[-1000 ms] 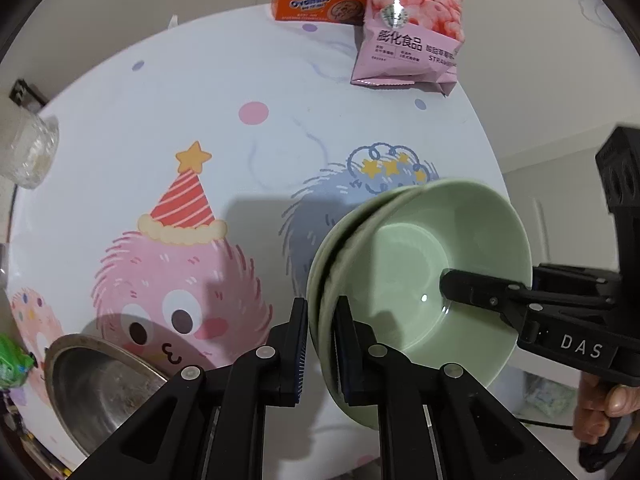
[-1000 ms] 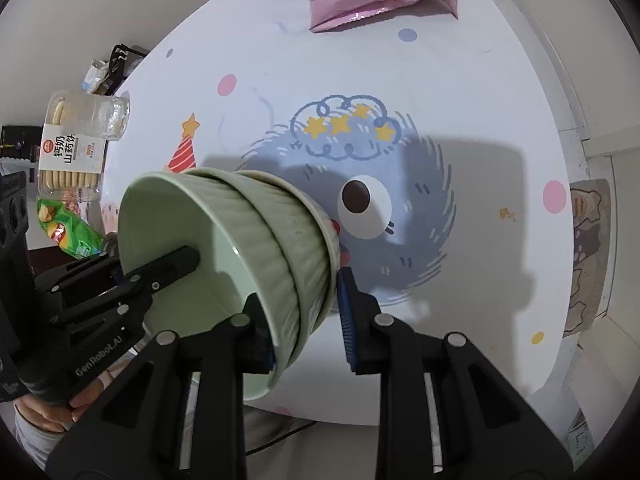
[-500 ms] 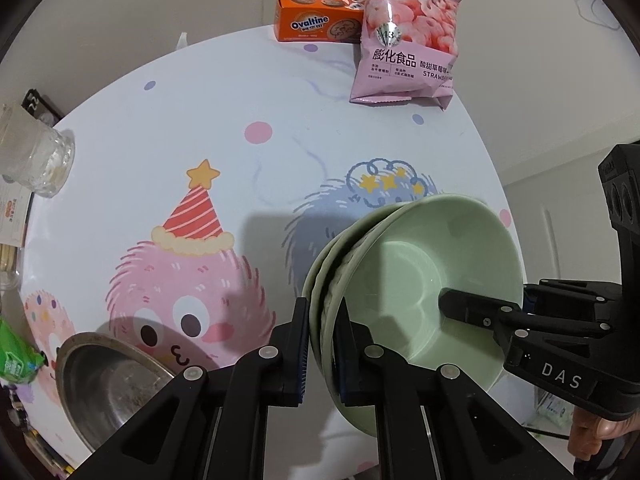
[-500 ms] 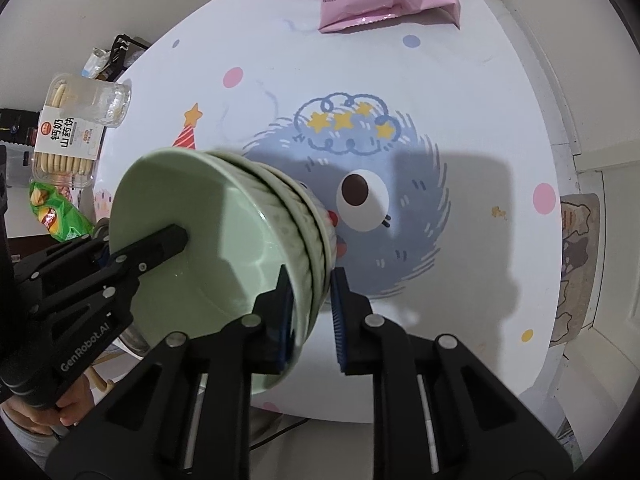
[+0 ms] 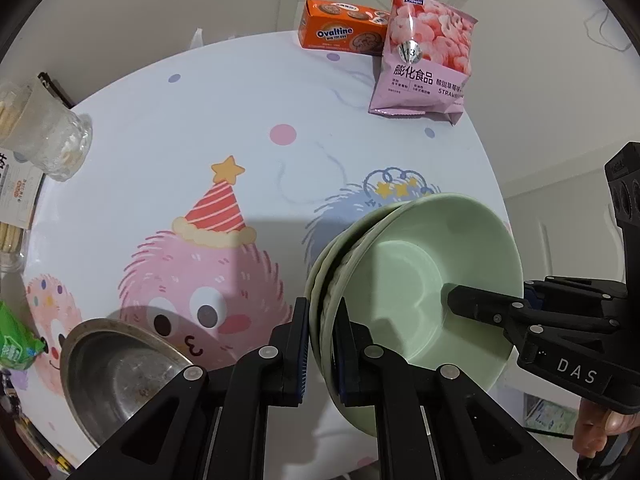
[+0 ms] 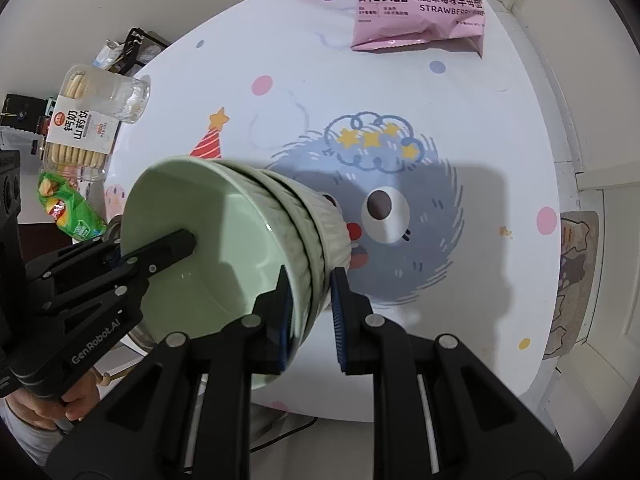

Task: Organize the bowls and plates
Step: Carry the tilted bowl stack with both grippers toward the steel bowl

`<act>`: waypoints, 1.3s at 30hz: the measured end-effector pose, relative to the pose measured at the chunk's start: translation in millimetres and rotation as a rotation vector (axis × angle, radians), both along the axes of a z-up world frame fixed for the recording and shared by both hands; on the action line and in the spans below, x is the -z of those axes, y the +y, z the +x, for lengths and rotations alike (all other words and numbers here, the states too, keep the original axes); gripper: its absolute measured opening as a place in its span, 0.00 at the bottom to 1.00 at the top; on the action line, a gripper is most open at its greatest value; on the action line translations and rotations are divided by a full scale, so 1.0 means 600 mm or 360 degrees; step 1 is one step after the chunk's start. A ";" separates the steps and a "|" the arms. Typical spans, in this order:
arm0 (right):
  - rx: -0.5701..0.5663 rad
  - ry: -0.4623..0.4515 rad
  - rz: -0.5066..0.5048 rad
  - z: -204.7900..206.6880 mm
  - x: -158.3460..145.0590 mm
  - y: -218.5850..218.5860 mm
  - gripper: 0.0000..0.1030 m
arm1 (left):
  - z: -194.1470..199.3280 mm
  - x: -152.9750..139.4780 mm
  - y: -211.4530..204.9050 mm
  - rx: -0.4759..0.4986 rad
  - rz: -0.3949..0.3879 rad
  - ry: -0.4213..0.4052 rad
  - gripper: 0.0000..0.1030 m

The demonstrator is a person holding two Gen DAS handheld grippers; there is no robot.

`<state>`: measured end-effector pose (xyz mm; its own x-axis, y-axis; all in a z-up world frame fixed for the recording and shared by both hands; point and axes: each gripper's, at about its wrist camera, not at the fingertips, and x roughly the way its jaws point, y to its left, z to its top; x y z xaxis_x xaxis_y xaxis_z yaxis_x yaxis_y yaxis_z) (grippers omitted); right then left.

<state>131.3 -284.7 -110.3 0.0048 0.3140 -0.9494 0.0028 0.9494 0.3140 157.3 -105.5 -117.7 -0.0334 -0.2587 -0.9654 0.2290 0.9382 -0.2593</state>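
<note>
A nested stack of pale green ribbed bowls (image 5: 416, 284) is held in the air above the round cartoon-print table (image 5: 240, 128), tilted on its side. My left gripper (image 5: 322, 344) is shut on the near rim of the stack. My right gripper (image 6: 310, 312) is shut on the opposite rim of the stack (image 6: 224, 248); it shows at the right of the left wrist view (image 5: 500, 312). A steel bowl (image 5: 116, 364) sits on the table at the lower left.
An orange Ovaltine box (image 5: 340, 34) and a pink snack bag (image 5: 424, 52) lie at the table's far edge. A glass (image 5: 56, 136), a cracker pack (image 6: 76, 128) and a green snack bag (image 6: 68, 208) are at the left edge.
Both grippers have lifted the bowl stack higher and drawn back from the table. The right gripper's jaws have closed tighter on the rim.
</note>
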 end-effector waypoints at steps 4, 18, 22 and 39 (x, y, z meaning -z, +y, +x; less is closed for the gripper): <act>-0.0004 -0.0004 0.0007 0.001 -0.004 0.004 0.20 | 0.001 -0.004 0.004 -0.0005 0.0004 -0.0008 0.09; -0.0011 0.0014 -0.0009 0.005 -0.006 -0.002 0.14 | -0.007 0.010 -0.008 0.0025 0.0020 0.0028 0.10; 0.0020 0.0009 0.0001 -0.001 -0.003 -0.011 0.14 | -0.008 0.012 -0.014 0.0021 0.0012 0.0028 0.10; -0.0010 -0.0066 0.0003 0.008 -0.047 -0.008 0.15 | 0.009 -0.026 -0.007 -0.0001 -0.0030 0.0002 0.10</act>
<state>135.9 -289.4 -81.8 0.0425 0.3161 -0.9478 -0.0162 0.9487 0.3157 162.8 -109.6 -102.2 -0.0343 -0.2767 -0.9603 0.2278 0.9334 -0.2771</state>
